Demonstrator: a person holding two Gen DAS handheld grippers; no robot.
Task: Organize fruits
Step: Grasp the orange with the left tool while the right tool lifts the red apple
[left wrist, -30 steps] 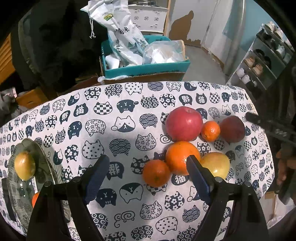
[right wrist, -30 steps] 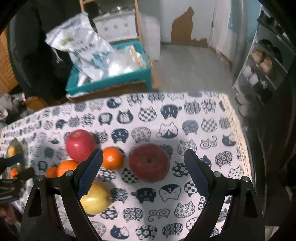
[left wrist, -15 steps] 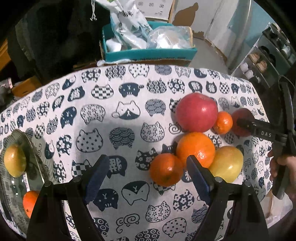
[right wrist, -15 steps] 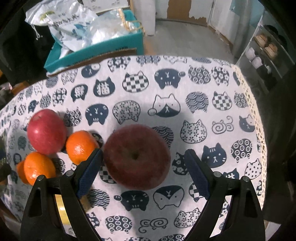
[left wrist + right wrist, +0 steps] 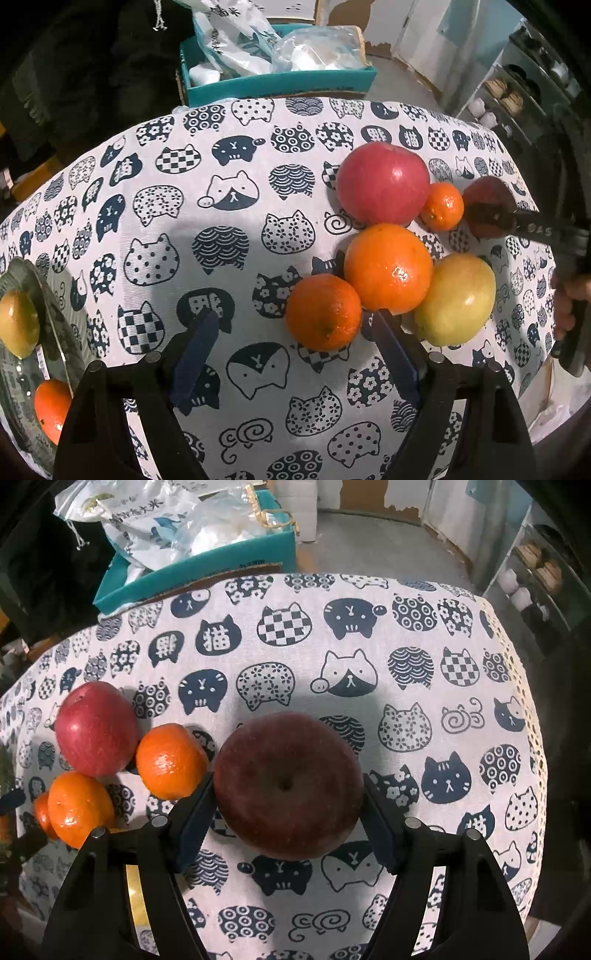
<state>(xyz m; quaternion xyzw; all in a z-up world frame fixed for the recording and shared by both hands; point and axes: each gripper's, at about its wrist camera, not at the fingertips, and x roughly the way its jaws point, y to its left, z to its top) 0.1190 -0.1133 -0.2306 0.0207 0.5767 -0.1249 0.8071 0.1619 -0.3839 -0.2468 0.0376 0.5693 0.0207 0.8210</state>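
Right gripper (image 5: 288, 805) has just been closing; both blue pads now sit against the sides of the dark red apple (image 5: 289, 785), lower centre of the right wrist view, apple resting on the cat-print tablecloth (image 5: 369, 638). In the left wrist view that apple is mostly hidden behind a black finger, right edge. Left gripper (image 5: 295, 343) is spread wide, nothing between its pads; a small orange (image 5: 324, 312) sits just above the gap, touching a bigger orange (image 5: 388, 267). Yellow-green fruit (image 5: 455, 300) is touching the big orange, kind unclear. Pink-red apple (image 5: 382, 183) and tiny mandarin (image 5: 442, 206) are upper right. Glass plate (image 5: 55, 325) is cut off at the lower left edge, holding a yellowish fruit (image 5: 16, 325) and an orange (image 5: 51, 408), both cropped. Tablecloth centre-left is bare; the table edge is close at right. Teal box (image 5: 280, 83) with bags stands beyond the far edge.
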